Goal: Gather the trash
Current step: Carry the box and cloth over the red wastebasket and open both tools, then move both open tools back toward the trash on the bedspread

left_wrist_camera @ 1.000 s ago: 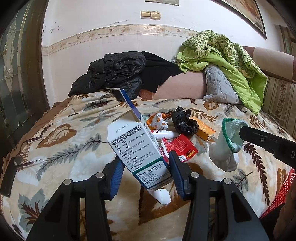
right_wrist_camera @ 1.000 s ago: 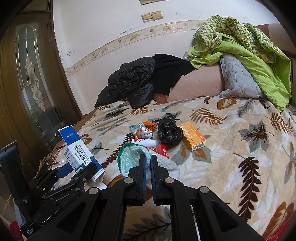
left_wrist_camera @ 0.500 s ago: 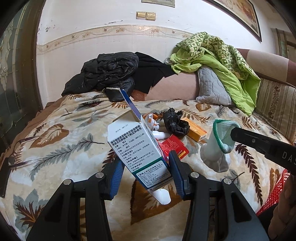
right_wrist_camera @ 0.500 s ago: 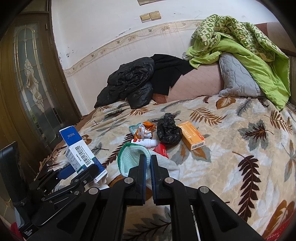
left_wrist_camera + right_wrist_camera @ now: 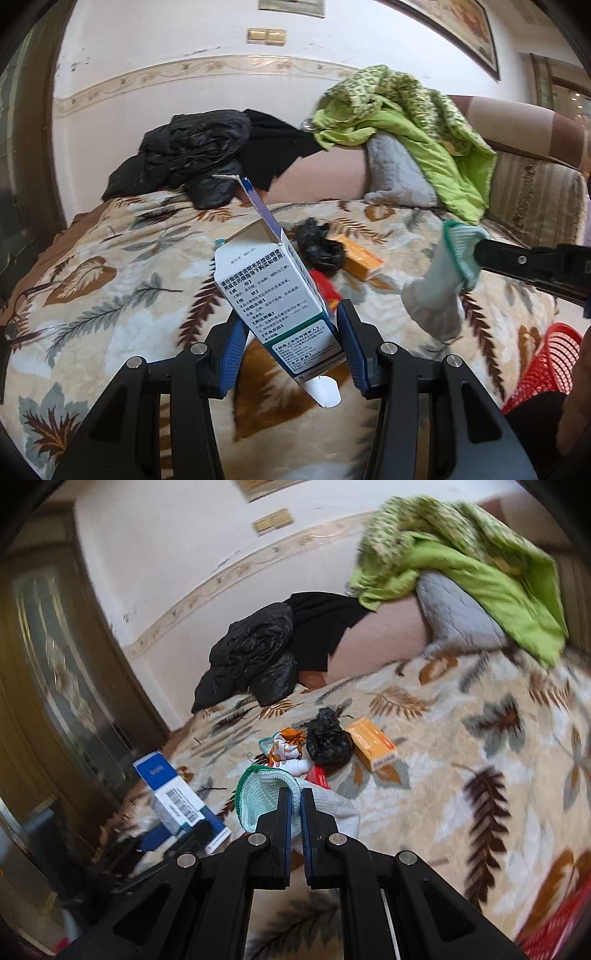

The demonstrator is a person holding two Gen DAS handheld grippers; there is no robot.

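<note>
My left gripper [image 5: 290, 341] is shut on an open blue-and-white medicine carton [image 5: 273, 295] and holds it above the bed; the carton also shows in the right wrist view [image 5: 173, 797]. My right gripper [image 5: 294, 805] is shut on the green-edged cuff of a pale knitted sock [image 5: 269, 801], which hangs in the air in the left wrist view [image 5: 439, 291]. On the leaf-patterned blanket [image 5: 461, 760] lie a crumpled black bag [image 5: 328, 742], an orange box [image 5: 371, 747], a red packet [image 5: 319, 777], a white tube [image 5: 295, 766] and an orange-white wrapper [image 5: 282, 747].
A red mesh basket [image 5: 543, 369] sits at the bed's lower right edge. Black jackets [image 5: 192, 155], a grey pillow [image 5: 399, 173] and a green quilt [image 5: 413, 122] pile against the back. A dark wooden door [image 5: 55, 686] stands at the left.
Both grippers have lifted and swung rightward with their loads; the red basket shows more in the left wrist view. The right wrist view is now tilted and blurred.
</note>
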